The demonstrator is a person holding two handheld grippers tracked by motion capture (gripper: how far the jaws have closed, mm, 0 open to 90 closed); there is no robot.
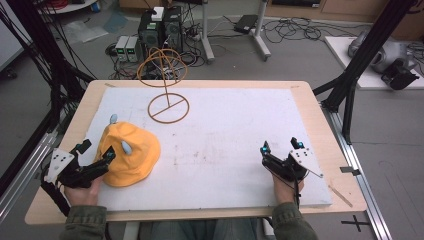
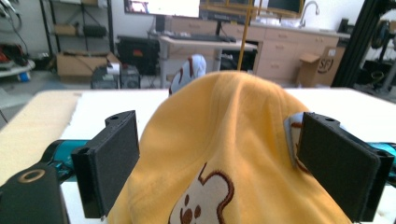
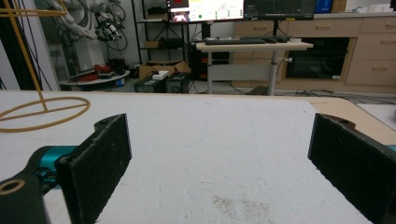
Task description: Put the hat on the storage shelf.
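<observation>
My left tongs [image 1: 102,159] spread wide, straddling yellow hat [image 1: 129,152] at desk [image 1: 225,145] left-front; not yet clamped. Right tongs [image 1: 281,156] released, idle at right. Step, I judge: grasping hat. Next: close on crown, lift toward wire stand [image 1: 167,85] behind.

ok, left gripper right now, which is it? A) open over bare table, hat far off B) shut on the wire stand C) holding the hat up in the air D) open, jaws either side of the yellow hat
D: in the left gripper view the left gripper has its jaws spread, with the yellow hat between them, and the hat lies on the white board in the high view.
</observation>
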